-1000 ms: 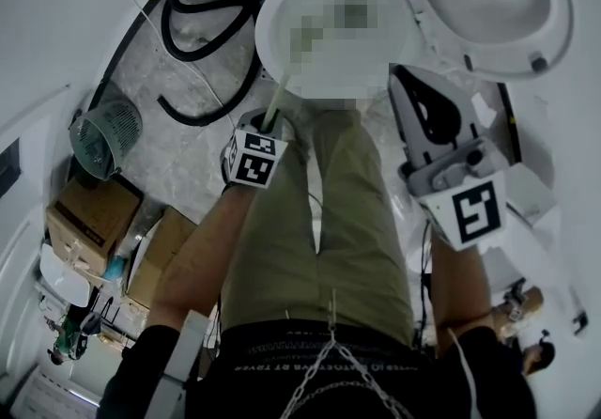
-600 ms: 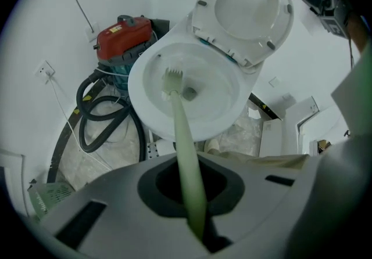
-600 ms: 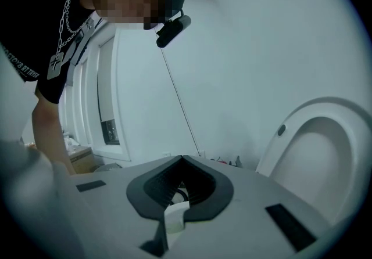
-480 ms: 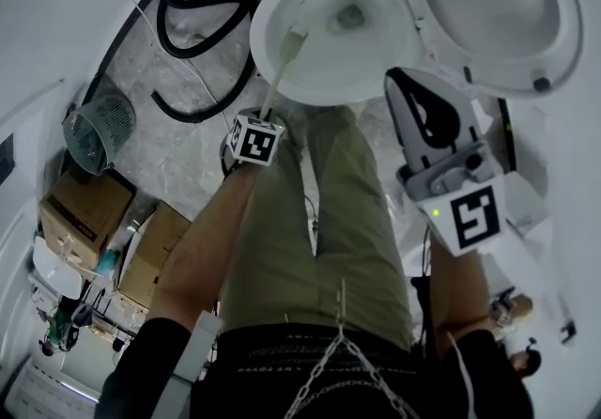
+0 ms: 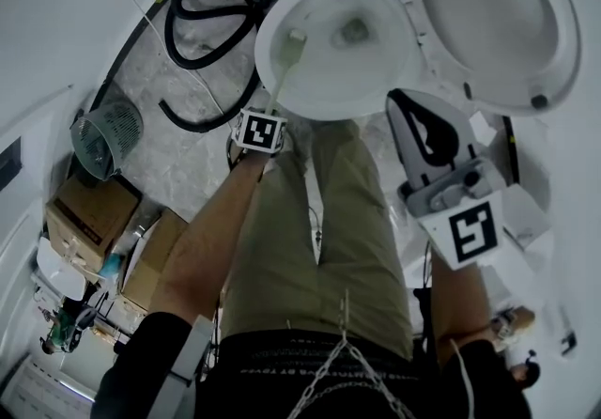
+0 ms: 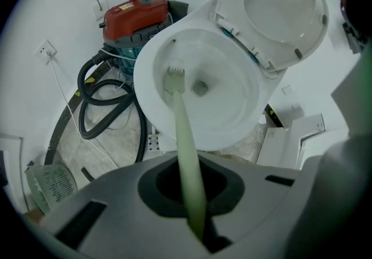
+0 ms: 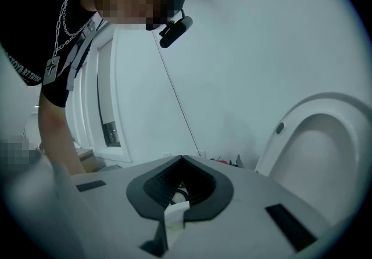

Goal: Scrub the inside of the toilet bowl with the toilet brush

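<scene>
Brush head on bowl left inner wall, handle clamped in left claw; right claw closed, empty, idle. Scrubbing seemingly under way; right, near walls likely pending.

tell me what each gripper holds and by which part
The left gripper grips the toilet brush by its handle end; the right gripper holds nothing.

glossy toilet bowl, smooth plastic toilet brush

White walls, marbled floor, red vacuum — black hose coiled beside — mesh bin, cardboard boxes
</scene>
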### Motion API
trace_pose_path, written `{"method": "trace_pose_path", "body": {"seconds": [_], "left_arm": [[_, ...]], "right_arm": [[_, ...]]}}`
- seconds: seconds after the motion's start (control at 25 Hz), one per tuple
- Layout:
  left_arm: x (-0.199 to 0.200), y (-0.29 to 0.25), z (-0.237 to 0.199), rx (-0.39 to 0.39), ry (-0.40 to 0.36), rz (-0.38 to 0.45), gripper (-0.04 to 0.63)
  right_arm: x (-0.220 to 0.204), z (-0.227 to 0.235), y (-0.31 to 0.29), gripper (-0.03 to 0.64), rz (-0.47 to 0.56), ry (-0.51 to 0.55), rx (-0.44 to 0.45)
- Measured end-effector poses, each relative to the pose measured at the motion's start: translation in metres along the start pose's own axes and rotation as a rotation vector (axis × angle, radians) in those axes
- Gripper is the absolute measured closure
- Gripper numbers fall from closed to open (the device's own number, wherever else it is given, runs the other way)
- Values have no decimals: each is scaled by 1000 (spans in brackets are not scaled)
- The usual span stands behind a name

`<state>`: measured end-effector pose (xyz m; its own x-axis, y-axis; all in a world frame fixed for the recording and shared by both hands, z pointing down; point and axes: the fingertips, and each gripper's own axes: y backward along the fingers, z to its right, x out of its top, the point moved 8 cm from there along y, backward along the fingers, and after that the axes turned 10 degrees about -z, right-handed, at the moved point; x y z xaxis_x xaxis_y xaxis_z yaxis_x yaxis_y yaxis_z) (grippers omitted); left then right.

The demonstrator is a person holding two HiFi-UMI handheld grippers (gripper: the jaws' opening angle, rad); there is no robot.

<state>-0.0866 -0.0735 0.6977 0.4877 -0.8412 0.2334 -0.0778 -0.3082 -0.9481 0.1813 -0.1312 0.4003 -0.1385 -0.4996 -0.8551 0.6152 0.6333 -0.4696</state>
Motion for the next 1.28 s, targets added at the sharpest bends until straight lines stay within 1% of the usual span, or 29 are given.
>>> {"method": "trace_pose_path", "body": {"seconds": [0.04,0.16,0.2,0.32,0.52,0.68,0.84,0.92,1.28], "left_arm": [[5,2,-2,-3,9,8,595],[18,3,-1,-56,47,28,595],[22,4,-2,-58,51,32,595],[32,4,-4,-39,44,38,595],[50,4,-1,-38,29,68,595],[69,7,1,-25,21,75,595],[92,12,10,-62,21,117,594],[100,14,14,-65,20,133,595],[132,12,37,-88,-5,157,595]], "right_arm": [[1,1,0,614,1,0,0],[2,6,2,614,-1,5,-3],[2,7,3,614,-1,4,-5],[-3,12,6,614,1,-12,-13],[-4,17,13,614,8,-21,-14],[-9,22,12,614,5,-41,-14],[-9,27,13,614,11,-46,-15],[-9,28,14,614,13,-55,-14],[-15,39,22,614,5,-69,-34]]}}
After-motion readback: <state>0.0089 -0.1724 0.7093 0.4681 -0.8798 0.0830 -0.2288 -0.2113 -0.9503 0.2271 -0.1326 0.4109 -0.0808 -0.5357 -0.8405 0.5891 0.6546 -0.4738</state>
